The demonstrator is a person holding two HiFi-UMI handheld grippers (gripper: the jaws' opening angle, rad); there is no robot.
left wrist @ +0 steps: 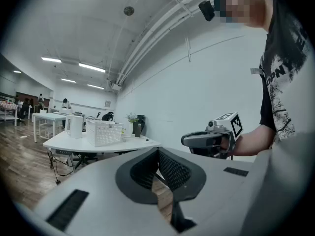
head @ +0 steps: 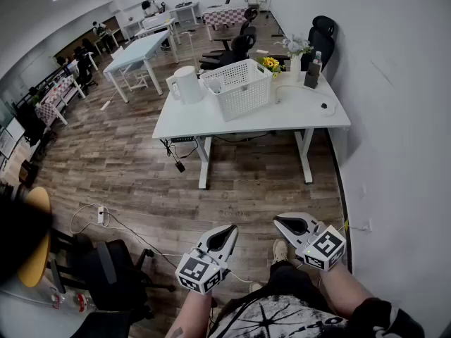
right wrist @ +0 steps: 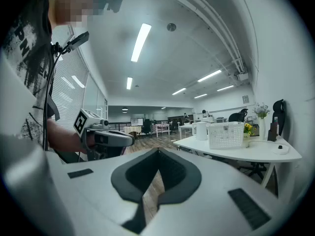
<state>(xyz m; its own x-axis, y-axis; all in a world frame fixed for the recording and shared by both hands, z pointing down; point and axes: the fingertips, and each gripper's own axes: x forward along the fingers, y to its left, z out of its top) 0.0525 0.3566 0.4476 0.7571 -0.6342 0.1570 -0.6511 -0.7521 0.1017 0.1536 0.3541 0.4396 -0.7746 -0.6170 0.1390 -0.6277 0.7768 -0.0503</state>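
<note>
Both closed: left hand-held gripper [head: 235, 227], right hand-held gripper [head: 276, 219]; basket [head: 239, 86] contents unclear.

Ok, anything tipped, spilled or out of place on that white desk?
Nothing stands out: the white basket, kettle and flowers stand upright on the desk. Only a power strip lies loose on the floor.

Grey left gripper [head: 232, 229], right gripper [head: 277, 220] (both marker-cubed), white-printed black T-shirt [head: 268, 317].
</note>
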